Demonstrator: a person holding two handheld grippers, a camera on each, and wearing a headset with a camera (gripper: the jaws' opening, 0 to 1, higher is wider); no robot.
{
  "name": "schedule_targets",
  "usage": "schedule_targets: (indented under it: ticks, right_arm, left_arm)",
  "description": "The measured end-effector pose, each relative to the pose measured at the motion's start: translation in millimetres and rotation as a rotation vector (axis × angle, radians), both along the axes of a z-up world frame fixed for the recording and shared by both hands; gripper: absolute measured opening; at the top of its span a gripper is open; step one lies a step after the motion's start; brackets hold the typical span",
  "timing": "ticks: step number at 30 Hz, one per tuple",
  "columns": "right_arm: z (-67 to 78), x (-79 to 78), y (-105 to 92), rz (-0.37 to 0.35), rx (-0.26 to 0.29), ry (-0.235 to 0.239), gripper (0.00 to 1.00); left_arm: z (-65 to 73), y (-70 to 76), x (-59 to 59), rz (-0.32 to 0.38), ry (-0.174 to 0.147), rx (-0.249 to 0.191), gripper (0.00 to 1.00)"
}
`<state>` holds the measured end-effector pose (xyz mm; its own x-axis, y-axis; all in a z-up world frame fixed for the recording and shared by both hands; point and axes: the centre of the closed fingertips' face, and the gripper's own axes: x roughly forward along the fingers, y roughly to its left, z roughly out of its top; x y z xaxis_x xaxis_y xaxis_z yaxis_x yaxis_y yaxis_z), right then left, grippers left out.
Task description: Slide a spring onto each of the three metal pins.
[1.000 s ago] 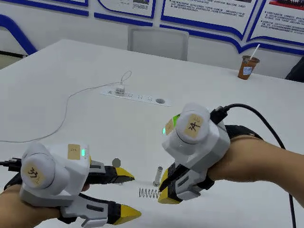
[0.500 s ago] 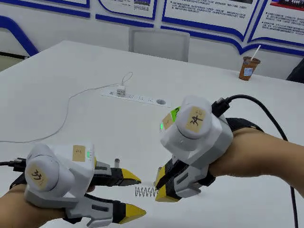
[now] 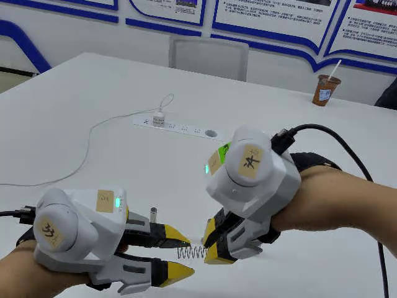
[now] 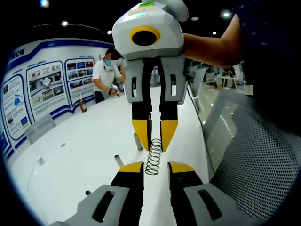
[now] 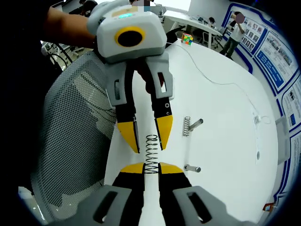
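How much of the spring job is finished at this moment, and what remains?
Done, it seems: the far pin wears a first spring. In hand: the right gripper pinches the second spring, its other end inside the open left gripper. Remaining: the bare pin at least.

A large white tabletop (image 3: 93,93) is seen, with a grey chair (image 3: 208,56) drawn up at its far edge and a white wall hung with blue-framed display boards (image 3: 273,18) behind it. A white power strip (image 3: 180,127) is laid toward the middle of the tabletop, and a drink cup with a straw (image 3: 324,88) is stood near its far right corner. In the left gripper view, round ceiling lights (image 4: 44,4) are lit overhead and a grey mesh chair back (image 4: 244,150) is set beside the tabletop's edge.
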<state>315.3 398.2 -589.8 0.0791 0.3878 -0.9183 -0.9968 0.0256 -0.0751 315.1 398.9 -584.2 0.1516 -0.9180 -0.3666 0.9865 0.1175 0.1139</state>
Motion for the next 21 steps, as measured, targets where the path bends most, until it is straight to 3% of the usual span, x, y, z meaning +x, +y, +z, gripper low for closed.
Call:
schedule_targets:
  ticks: [8, 21]
  right_arm:
    - [-1.1, -2.9, -0.7, 0.027, -0.017, -0.003, 0.11]
    - [-5.8, -2.8, -4.6, 0.032, -0.004, -0.001, 0.14]
  left_arm:
    - [-0.6, 0.2, -0.6, -0.013, -0.013, 0.003, 0.12]
    - [0.3, -1.3, -3.2, -0.022, -0.009, -0.004, 0.11]
